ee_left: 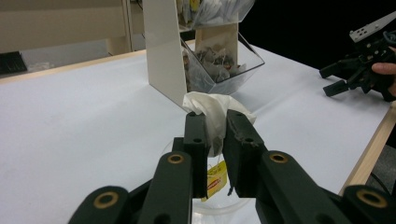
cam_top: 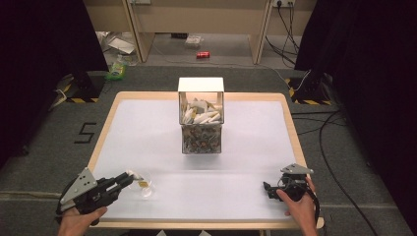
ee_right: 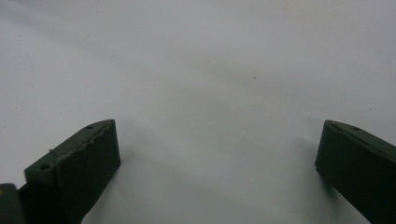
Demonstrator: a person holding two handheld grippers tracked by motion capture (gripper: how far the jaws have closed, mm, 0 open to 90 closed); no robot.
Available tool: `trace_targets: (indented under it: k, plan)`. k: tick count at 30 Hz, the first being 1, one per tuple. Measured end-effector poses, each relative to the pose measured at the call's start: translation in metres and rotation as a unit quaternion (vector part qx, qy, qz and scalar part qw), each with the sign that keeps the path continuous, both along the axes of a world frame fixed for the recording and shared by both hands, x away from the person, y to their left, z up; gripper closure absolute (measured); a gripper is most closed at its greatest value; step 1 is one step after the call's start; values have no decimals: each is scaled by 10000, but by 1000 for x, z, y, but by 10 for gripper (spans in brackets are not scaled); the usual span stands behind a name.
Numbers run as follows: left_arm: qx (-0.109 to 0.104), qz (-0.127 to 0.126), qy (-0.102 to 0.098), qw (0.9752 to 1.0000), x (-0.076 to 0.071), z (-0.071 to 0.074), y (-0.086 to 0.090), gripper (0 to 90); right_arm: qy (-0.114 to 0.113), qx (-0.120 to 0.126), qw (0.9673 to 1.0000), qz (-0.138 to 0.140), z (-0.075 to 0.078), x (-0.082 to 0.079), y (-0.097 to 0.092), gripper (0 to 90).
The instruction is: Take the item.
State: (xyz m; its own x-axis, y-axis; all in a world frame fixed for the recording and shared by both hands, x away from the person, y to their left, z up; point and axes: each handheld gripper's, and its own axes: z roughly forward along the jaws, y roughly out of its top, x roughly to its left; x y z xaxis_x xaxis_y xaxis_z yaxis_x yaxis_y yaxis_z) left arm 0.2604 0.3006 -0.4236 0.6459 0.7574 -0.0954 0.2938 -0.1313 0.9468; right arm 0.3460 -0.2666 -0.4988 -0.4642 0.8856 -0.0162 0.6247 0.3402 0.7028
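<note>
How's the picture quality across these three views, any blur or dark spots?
High view: soft overall, both sides black beyond the table. Left gripper view: tea bag fairly sharp, the near claw arms blurred. Right gripper view: flat grey light, soft shadows beside the open claw.

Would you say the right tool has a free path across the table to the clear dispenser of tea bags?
Probably yes: the right tool stands open and empty, and bare white table lies between it and the dispenser; the left tool is busy far aside.

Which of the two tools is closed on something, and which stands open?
The left tool is closed on a white tea bag with a yellow tag; the right tool stands open above the table.
</note>
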Motion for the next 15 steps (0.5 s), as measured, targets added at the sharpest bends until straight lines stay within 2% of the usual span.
trace_targets:
  k: [9,15]
  plan:
    - [41,-19,137,9999,1,-11,-4,782,-1,-1,10000,0,0,0,0,4]
    - [88,-52,228,9997,2,-15,-6,746,0,1,10000,-1,0,0,0,4]
